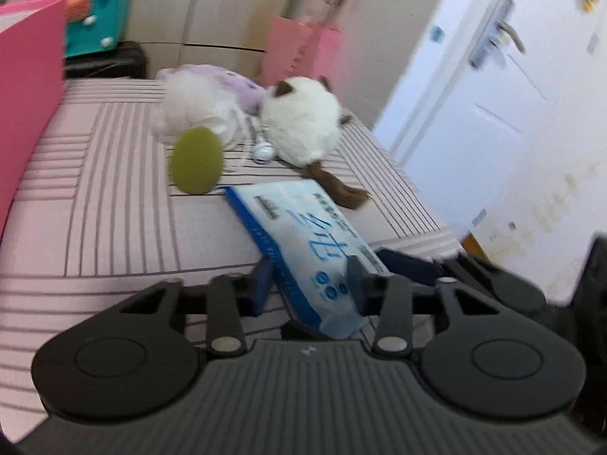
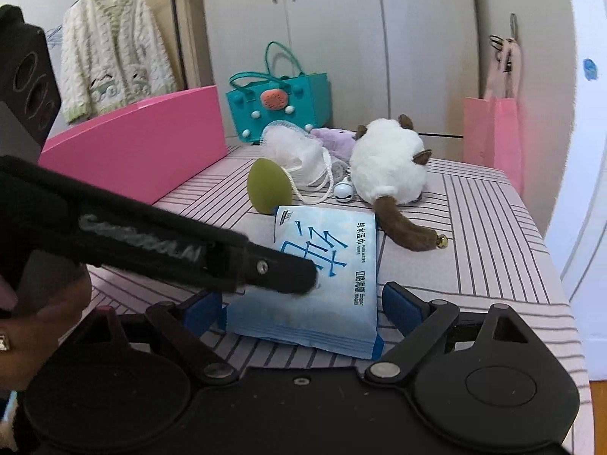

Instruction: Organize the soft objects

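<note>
One wipes pack, two plush toys (one sponge).

Both cameras sat low behind their own jaws, tilted down across the striped bed. The left wrist view faced the white door and pink bag; the right wrist view faced the wardrobe. Both closely shared the blue wipes pack, green egg-shaped sponge and white plush cat.
</note>
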The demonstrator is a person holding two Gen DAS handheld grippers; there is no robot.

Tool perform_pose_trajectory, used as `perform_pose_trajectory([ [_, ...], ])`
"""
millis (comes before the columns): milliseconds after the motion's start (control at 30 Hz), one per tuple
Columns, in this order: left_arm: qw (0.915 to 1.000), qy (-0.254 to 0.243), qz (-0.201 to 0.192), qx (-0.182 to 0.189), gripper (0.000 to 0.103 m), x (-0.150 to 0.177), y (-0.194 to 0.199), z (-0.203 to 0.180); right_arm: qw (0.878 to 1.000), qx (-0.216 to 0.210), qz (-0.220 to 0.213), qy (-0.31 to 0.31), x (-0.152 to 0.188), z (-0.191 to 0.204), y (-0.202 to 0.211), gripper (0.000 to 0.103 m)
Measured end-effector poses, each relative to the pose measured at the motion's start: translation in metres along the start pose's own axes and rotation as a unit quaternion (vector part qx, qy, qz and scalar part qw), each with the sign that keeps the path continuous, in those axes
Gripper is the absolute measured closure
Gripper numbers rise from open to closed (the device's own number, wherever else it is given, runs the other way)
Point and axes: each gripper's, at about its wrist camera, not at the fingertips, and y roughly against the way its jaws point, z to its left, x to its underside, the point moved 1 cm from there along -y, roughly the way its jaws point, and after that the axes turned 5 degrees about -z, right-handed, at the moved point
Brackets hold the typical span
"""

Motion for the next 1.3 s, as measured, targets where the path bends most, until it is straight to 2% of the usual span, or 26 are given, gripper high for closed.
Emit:
perform_pose_trajectory([
  [67,0.9996,0.025,-0.002,0.012,0.07,0.0,0.0,0.008,1.0,0.015,0.007,0.021,0.0,0.006,-0.001,0.012],
  [267,0.9999,0.011,-0.011,0.0,0.07,0.004,0.0,0.002,1.0,0.03,-0.006,0.007,0.002,0.008,0.0,0.017],
  [467,0.9995,0.03,-0.008,-0.001,0.068,0.003,0.0,0.003,0.999,0.044,-0.014,-0.003,0.004,0.012,0.0,0.019],
  [667,0.9996,0.027,-0.003,0.003,0.064,0.003,0.0,0.002,0.998,0.032,-0.028,-0.041,0.005,0.007,0.003,0.02],
  [900,0.9998,0.012,-0.013,-0.007,0.067,0.008,0.001,-0.006,0.999,0.026,-0.034,-0.029,0.008,0.012,0.005,0.021],
  [1067,0.9995,-0.003,-0.019,-0.025,0.067,0.012,0.006,-0.015,0.999,0.029,-0.021,-0.035,0.004,0.016,0.005,0.022],
  [1300,0.9992,-0.017,-0.021,-0.029,0.071,0.014,0.019,-0.016,0.999,0.014,-0.021,-0.033,0.005,0.021,0.014,0.027],
])
